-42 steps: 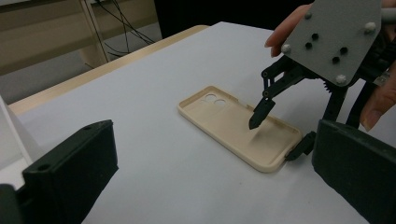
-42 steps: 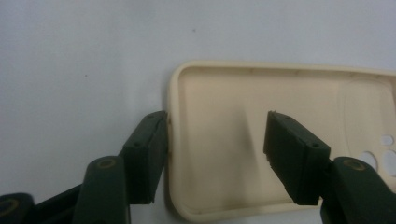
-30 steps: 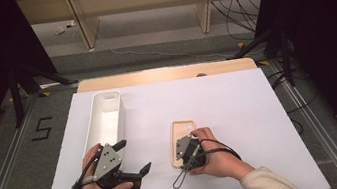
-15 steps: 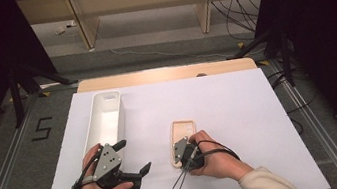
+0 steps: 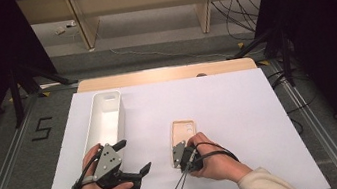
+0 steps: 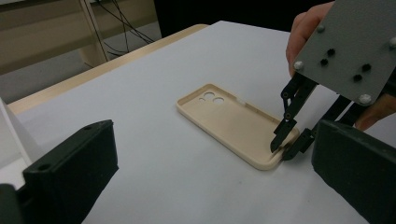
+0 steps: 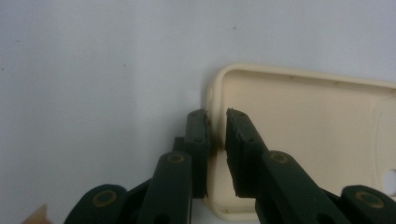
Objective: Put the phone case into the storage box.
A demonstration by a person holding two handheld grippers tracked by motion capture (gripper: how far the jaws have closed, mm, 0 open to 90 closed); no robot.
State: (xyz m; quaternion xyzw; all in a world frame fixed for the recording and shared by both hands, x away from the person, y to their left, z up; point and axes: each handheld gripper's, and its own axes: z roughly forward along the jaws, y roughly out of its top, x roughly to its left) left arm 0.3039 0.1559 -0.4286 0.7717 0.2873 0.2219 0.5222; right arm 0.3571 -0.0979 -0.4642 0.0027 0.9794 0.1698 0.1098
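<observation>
A beige phone case (image 5: pixel 184 133) (image 6: pixel 233 122) (image 7: pixel 317 126) lies hollow side up on the white sheet. My right gripper (image 5: pixel 176 157) (image 6: pixel 282 148) (image 7: pixel 217 116) is at its near left corner. One jaw is outside the rim, the other inside the hollow. The jaws have just been closing and now pinch the case's side wall. My left gripper (image 5: pixel 133 157) (image 6: pixel 210 186) rests to the left of the case, open wide and pointing toward it, with nothing between its jaws.
A long white tray (image 5: pixel 106 116) (image 6: pixel 9 135) stands at the left, just beyond my left hand. The white sheet (image 5: pixel 239 109) covers the table, with a wooden edge (image 5: pixel 163 74) at the far side. Dark stands and cables lie beyond.
The right gripper's jaws have drawn together on the case's near left edge. Both hands and the case have stayed in place.
</observation>
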